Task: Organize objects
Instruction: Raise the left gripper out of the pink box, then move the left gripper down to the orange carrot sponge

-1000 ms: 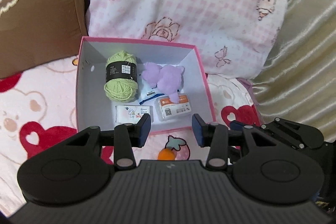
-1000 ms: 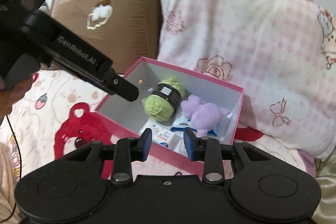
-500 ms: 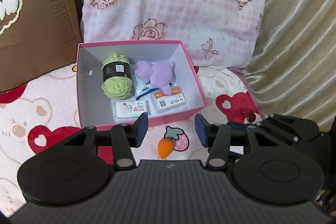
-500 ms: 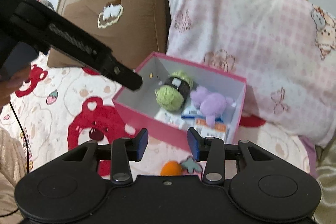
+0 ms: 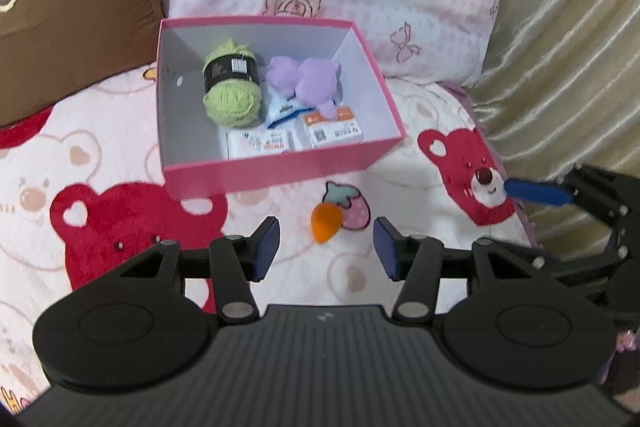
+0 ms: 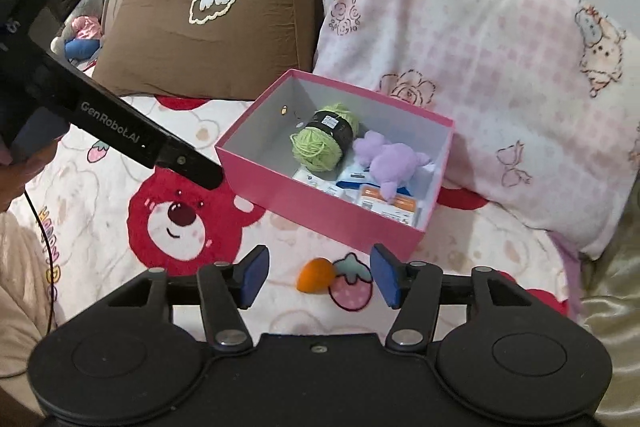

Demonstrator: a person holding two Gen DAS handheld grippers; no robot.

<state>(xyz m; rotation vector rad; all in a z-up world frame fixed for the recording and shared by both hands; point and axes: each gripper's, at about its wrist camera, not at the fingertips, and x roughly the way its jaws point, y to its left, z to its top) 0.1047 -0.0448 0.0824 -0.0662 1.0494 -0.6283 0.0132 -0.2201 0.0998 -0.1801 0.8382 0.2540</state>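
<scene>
Left gripper [image 5: 326,253] jaws wide, empty. Right gripper [image 6: 318,277] jaws wide, empty. Orange egg-shaped object [image 5: 325,223] on bedsheet [image 5: 120,131], lower centre of both views, just in front of pink box [image 5: 280,169]. Box at frame centre holds green yarn ball [image 5: 232,91], purple plush [image 5: 304,81], small packets [image 5: 332,129].

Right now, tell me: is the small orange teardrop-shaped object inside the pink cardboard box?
No, the small orange teardrop-shaped object lies on the bedsheet outside the pink cardboard box.
</scene>
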